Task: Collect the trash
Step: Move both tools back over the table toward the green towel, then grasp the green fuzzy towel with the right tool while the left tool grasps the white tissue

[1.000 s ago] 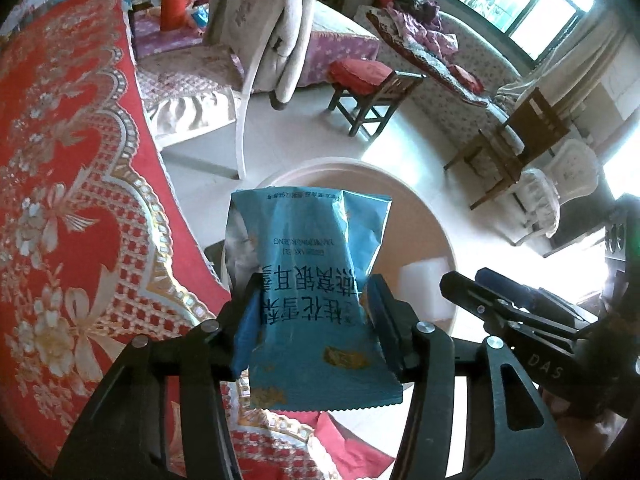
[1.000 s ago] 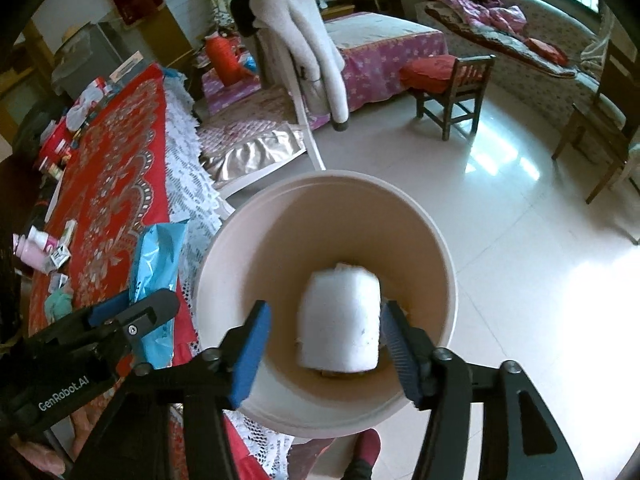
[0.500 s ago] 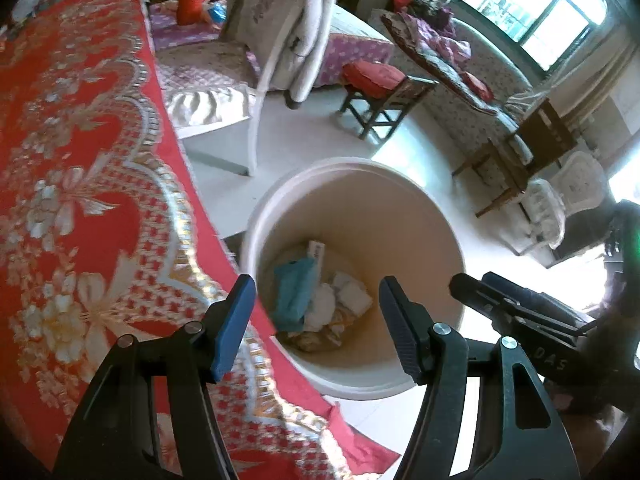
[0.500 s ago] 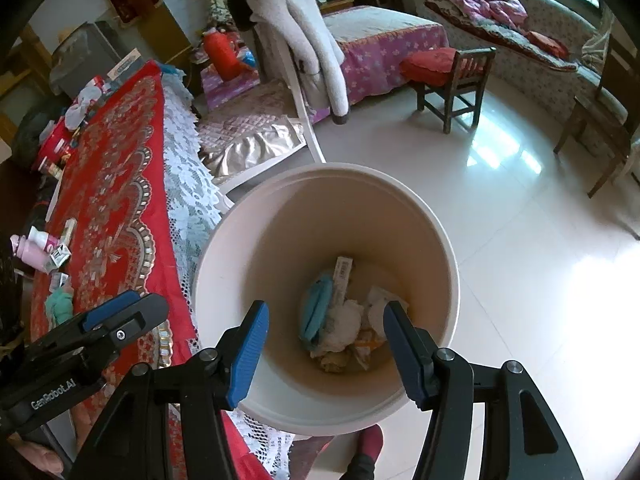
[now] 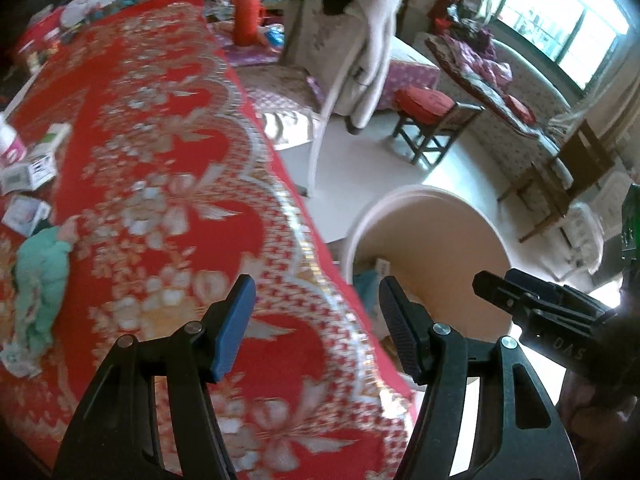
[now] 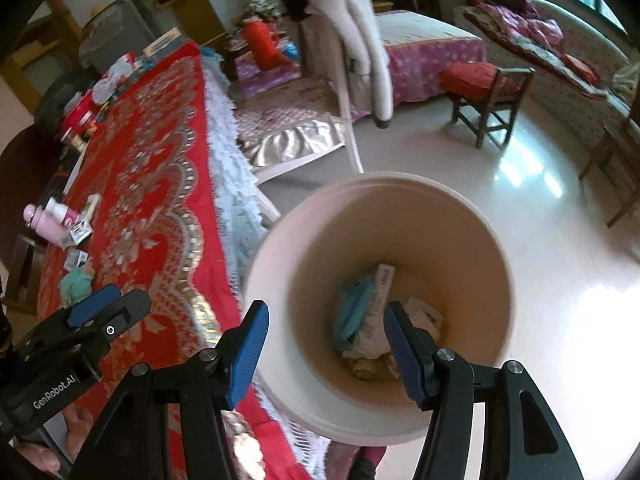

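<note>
Trash sits at the bottom of the cream bucket (image 6: 452, 236) on the floor, right against the long edge of the tabletop (image 5: 168, 168) with its red flowered cloth: I can see a teal-blue wrapper (image 6: 352, 314), a narrow white packet (image 6: 383, 280) leaning over it, and crumpled white paper (image 6: 420, 316) beside them. My left hand-held gripper (image 5: 316, 320) has its jaws spread, having just been opening, and nothing sits between them; it hangs over the tabletop's edge, with the bucket just off to its right. My right hand-held gripper (image 6: 326, 344) is spread too and holds nothing, hovering above the bucket's rim, one jaw over the near wall and the other over the inside. Over on the far left part of the tabletop, a crumpled mint-green wad (image 5: 40, 280) lies near that edge, with small white boxes (image 5: 28, 172) and a pink-and-white bottle (image 6: 50, 220) a little beyond it. More clutter, red and white, is heaped at the far end of the tabletop (image 6: 100, 92), too blurred for me to tell what it is. Beyond the bucket, a white garment (image 6: 360, 40) hangs over a chair, and a wooden stool with a red cushion (image 6: 480, 80) stands on the shiny floor.
</note>
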Demonstrator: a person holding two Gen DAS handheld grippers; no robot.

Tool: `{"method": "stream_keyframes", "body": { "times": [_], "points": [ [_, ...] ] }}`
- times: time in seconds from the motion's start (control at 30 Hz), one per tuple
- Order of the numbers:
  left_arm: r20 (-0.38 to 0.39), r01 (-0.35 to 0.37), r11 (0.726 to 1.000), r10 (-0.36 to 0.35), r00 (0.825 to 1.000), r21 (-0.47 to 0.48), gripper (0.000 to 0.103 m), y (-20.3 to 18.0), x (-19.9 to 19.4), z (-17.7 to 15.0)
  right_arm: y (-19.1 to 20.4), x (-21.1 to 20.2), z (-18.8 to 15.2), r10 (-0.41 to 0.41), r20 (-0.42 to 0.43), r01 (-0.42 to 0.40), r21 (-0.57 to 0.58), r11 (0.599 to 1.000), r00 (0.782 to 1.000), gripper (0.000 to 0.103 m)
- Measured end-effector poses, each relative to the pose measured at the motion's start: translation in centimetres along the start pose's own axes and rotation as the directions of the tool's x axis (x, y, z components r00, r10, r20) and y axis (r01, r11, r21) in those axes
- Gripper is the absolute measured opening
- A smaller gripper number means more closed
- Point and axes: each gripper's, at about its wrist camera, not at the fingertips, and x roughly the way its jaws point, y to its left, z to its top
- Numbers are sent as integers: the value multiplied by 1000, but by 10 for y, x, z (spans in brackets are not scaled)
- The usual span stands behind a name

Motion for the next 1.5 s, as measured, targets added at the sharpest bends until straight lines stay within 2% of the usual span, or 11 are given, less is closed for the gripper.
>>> {"method": "stream_keyframes", "body": {
  "times": [0.37,0.8,0.93,1.2,1.27,1.37,1.5],
  "points": [
    [39,-98,985,105,994,-144,63,77,-30,-11,78,18,11,78,-21,-80,-143,986,997,58],
    [37,-191,935,212,977,-299,63,168,-69,-45,180,46,5,160,-94,-181,-306,935,983,60],
    [27,-198,918,221,975,-343,63,200,-84,-60,206,55,0,179,-123,-211,-339,917,976,61],
    [28,-177,906,203,979,-384,63,247,-107,-92,253,71,-8,213,-177,-265,-368,891,961,64],
    [19,-175,910,196,980,-377,63,253,-107,-97,264,74,-9,223,-185,-277,-366,888,957,68],
    [-4,-200,910,213,977,-362,63,262,-101,-103,281,80,-9,240,-204,-301,-357,884,949,69],
    [-32,-200,914,201,979,-353,63,271,-87,-103,308,90,-9,264,-236,-335,-346,876,935,69]
  ]
}}
